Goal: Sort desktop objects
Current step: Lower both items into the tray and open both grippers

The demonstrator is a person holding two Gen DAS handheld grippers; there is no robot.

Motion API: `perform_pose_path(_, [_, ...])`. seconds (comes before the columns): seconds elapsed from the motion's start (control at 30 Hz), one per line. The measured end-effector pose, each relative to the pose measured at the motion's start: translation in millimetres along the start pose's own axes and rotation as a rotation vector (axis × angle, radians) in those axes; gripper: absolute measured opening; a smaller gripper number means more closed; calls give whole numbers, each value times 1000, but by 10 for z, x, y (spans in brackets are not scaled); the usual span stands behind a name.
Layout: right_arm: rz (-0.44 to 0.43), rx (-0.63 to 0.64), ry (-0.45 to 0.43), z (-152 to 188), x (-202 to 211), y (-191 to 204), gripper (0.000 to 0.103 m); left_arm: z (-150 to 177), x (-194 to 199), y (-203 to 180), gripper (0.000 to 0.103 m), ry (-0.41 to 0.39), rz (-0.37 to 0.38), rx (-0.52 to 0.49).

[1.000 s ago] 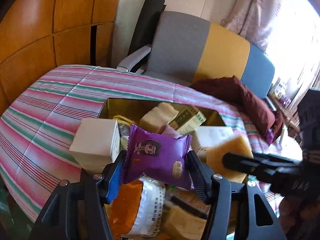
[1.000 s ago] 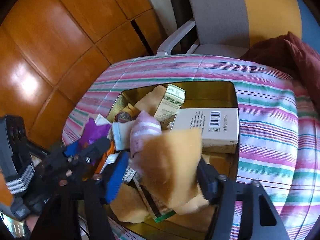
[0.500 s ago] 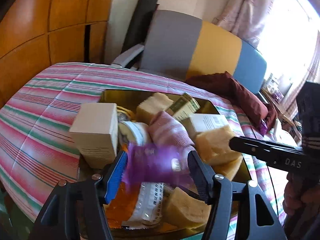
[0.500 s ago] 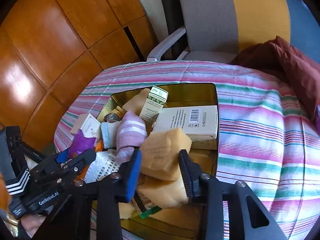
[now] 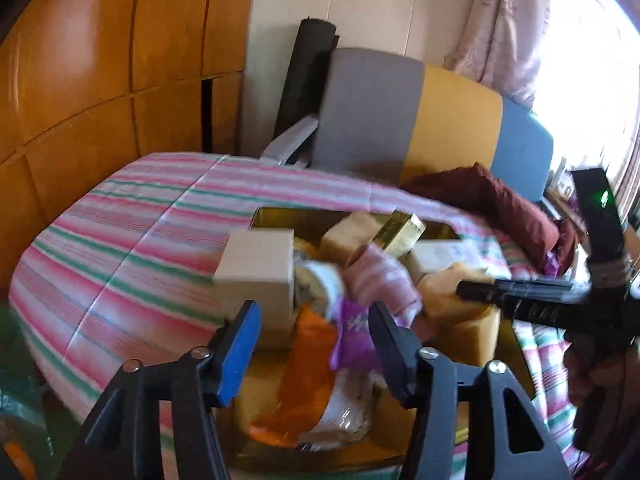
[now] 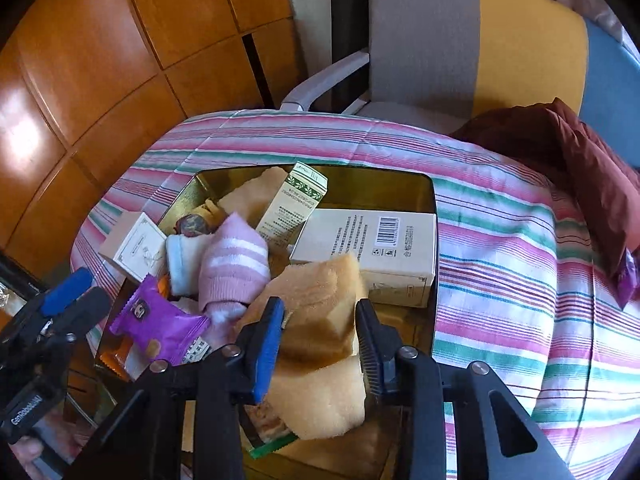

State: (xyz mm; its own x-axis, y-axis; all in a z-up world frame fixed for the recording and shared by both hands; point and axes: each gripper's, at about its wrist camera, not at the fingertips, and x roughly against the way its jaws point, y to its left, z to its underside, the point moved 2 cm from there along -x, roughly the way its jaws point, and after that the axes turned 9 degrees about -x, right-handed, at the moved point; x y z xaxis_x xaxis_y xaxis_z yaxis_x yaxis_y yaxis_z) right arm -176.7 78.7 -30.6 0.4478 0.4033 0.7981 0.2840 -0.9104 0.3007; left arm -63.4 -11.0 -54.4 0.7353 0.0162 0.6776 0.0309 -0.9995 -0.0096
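A gold tray [image 6: 360,184] on the striped cover holds a pile: a white box [image 6: 372,248], a green carton [image 6: 296,200], a pink sock [image 6: 234,264], tan sponges. My right gripper [image 6: 318,336] is shut on the upper tan sponge [image 6: 320,296], which rests on the pile. The purple snack packet [image 6: 156,320] lies loose at the tray's near left corner. My left gripper [image 5: 314,344] hovers over that corner, its jaws closing, and no pad touches the packet [image 5: 354,328] below them. In the right wrist view, the left gripper [image 6: 86,292] stands left of the packet.
A small beige box [image 5: 256,272] leans at the tray's left rim, and an orange packet [image 5: 308,380] lies below my left fingers. A grey, yellow and blue chair [image 6: 460,40] and a maroon cloth [image 6: 580,168] sit behind. Wood panels [image 6: 100,60] line the left.
The purple packet left my left gripper and dropped onto the pile. The left gripper drew back slightly. My right jaws narrowed on the tan sponge and lowered it onto the pile.
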Motion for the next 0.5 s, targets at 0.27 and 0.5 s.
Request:
perform_pose_path(0.27, [-44, -37, -30, 91, 226, 9, 41, 177, -387, -81, 48, 140, -12, -5])
perform_pose_path(0.5, [-51, -77, -57, 149, 423, -111, 46, 125, -217, -116, 49, 88, -32, -16])
